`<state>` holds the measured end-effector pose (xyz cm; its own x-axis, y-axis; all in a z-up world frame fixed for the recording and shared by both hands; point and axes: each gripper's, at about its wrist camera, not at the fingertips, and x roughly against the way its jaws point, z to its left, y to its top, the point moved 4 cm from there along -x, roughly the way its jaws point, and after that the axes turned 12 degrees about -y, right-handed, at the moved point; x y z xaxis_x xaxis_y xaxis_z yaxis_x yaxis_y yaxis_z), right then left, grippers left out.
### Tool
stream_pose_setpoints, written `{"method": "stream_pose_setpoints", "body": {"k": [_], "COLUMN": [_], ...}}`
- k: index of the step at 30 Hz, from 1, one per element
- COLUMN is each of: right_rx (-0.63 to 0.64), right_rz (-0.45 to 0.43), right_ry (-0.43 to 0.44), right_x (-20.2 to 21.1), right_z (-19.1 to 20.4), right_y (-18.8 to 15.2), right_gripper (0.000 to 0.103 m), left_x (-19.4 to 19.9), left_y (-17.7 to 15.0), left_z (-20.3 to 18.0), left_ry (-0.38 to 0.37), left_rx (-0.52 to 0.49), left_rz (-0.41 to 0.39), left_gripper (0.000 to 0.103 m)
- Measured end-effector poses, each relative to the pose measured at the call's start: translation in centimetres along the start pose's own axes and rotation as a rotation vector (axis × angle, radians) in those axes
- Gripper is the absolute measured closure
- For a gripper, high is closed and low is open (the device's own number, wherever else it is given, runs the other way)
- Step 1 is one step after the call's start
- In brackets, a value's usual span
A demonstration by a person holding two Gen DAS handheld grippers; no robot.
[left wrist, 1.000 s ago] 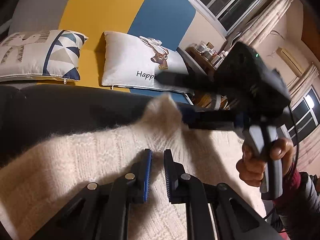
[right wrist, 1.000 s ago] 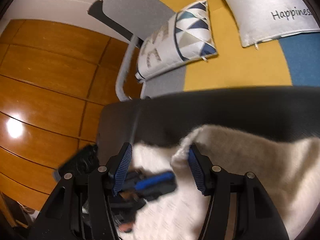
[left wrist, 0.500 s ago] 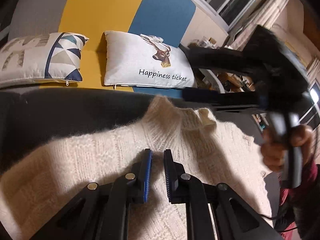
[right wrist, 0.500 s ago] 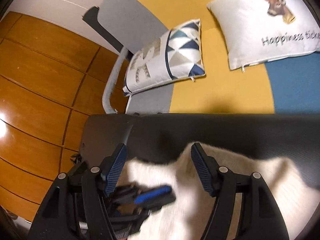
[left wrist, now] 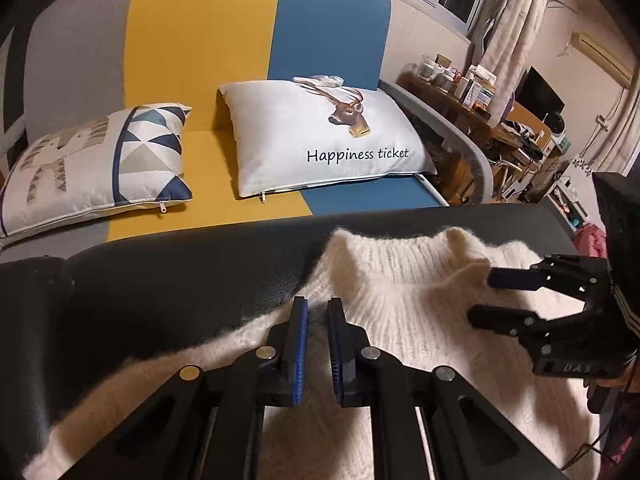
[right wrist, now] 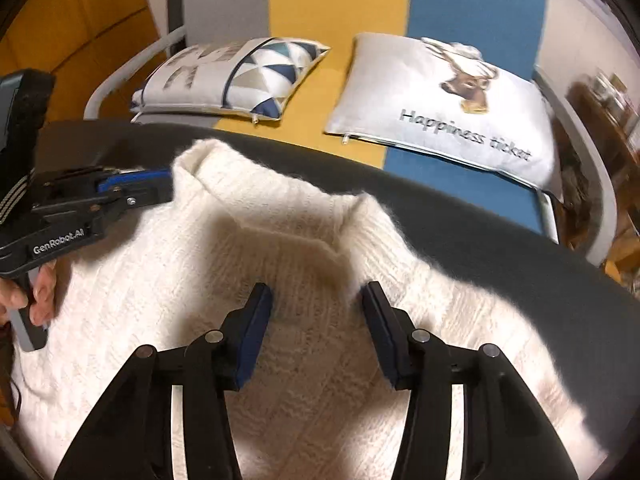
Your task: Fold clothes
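Dark padded work surface fills the middle band of both views; striped grey-yellow-blue sofa sits behind it in the upper frame.

Task item: fluffy cream-white cable-knit sweater, spread flat on the dark surface, lower centre to lower right in the left wrist view, centre and bottom in the right wrist view. Ribbed neckband points at the sofa edge.

Two cushions on the sofa, upper frame: white deer-print cushion and geometric triangle-print cushion. Not task items.

Handling, judged: soft, limp, light for its bulk, fuzzy so pads should bite well; loose knit stretches and sags if lifted by one point. Best hold looks like the shoulder seams either side of the neckband, pinching both layers, or a hem or sleeve edge for folding inward.

Left gripper: jaws narrow, nearly together, at the sweater's left shoulder edge, bottom centre; whether knit is pinched, cannot tell. Right gripper: jaws moderately apart, have just been closing, nothing between them, hovering over the knit just below the neckband.
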<state>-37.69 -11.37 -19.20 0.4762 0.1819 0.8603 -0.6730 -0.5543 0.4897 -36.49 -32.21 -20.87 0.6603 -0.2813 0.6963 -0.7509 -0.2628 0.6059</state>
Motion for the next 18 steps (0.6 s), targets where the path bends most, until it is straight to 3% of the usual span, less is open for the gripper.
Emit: {"method": "stream_pose_setpoints", "body": {"k": [4,7,9,12,16,18], "right_rx": [0.01,0.037,0.038,0.002,-0.032,-0.106], "right_rz": [-0.015,-0.058,-0.067,-0.052,-0.069,-0.111], "right_ry": [-0.039,-0.06,-0.026,-0.046,-0.15,-0.126], "right_x": [0.5,1.6,2.1,1.3,-0.5,-0.6], "right_z": [-0.2,-0.2,-0.4,-1.1,-2.2,-3.1], "right_y": [-0.4,0.1,0.3,0.8,0.4,-0.3], "right_gripper": [0.053,0.053,0.052,0.051,0.055,0.055], "left_x": [1.1,1.2,0.6,-0.8,-1.0,-0.6], "left_y": [0.2,0.6,0.8,0.9,0.6,0.5], "left_z": [-0.3,-1.4,-2.2,-2.6,-1.0,-0.7], "left_ry": [0.017,0.002,-0.015,0.027,-0.008,-0.022], "left_rx": [-0.006,-0.072,-0.112,-0.158,-0.041,-0.007], "left_rz": [-0.007,-0.01,0.013,0.044,0.009,-0.003], "left_gripper": [0.093,0.093,0.093,0.093,0.092,0.092]}}
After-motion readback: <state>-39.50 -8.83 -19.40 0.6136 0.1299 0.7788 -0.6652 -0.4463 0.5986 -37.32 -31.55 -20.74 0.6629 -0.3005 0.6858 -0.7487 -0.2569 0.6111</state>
